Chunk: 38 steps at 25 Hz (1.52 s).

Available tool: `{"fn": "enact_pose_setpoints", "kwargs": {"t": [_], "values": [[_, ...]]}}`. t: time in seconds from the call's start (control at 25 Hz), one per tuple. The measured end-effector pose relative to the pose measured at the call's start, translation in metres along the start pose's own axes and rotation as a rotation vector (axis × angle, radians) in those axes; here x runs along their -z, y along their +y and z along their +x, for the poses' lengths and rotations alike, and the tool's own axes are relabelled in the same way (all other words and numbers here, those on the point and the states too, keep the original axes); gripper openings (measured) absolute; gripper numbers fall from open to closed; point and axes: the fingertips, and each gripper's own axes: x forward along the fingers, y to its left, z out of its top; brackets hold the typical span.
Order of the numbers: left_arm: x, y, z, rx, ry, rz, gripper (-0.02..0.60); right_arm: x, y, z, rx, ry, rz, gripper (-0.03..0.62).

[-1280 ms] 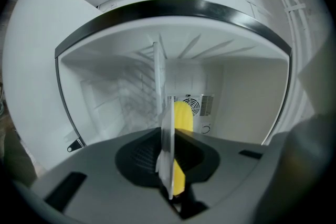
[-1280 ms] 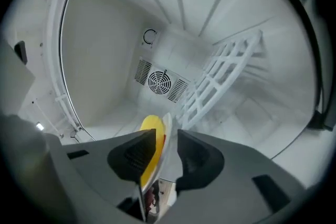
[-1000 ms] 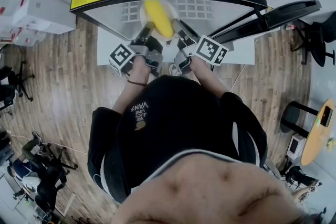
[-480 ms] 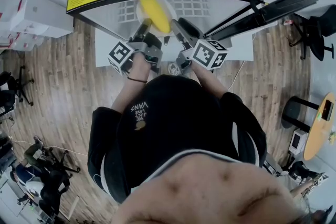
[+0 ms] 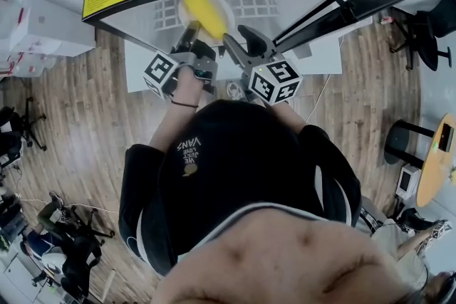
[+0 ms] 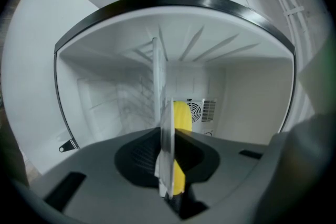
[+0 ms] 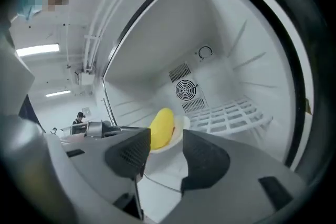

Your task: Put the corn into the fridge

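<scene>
Corn [image 6: 182, 115] lies on plate [image 6: 166, 136] clamped by left hand-held gripper [image 5: 192, 36].

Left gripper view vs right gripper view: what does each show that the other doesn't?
Left gripper view only: the left gripper shut on the plate, seen edge-on. Right gripper view only: the right gripper, jaws opening, pads pressing on nothing; the plate's face under the corn; a bystander outside. Both: the corn, the plate, the fridge interior with its rear fan.
</scene>
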Motion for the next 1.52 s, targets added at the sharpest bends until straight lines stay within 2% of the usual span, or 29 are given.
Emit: {"fn": "enact_pose_setpoints", "kwargs": {"t": [0.28,0.48,0.72,1.16,1.52], "values": [[0.000,0.000,0.000,0.000,0.004,-0.001,0.051,0.009,0.014,-0.004,0.015,0.037,-0.158,0.202],[0.000,0.000,0.001,0.005,0.013,0.006,0.051,0.017,0.019,-0.001,0.021,0.063,-0.221,0.215],[0.001,0.001,0.001,0.014,0.025,0.003,0.051,0.024,0.017,0.002,0.066,0.083,-0.298,0.216],[0.000,-0.001,0.001,0.044,0.024,0.000,0.052,0.022,0.014,0.006,0.083,0.078,-0.296,0.216],[0.001,-0.009,0.001,0.078,0.022,0.016,0.091,0.020,0.012,0.011,0.080,0.093,-0.302,0.216]]}}
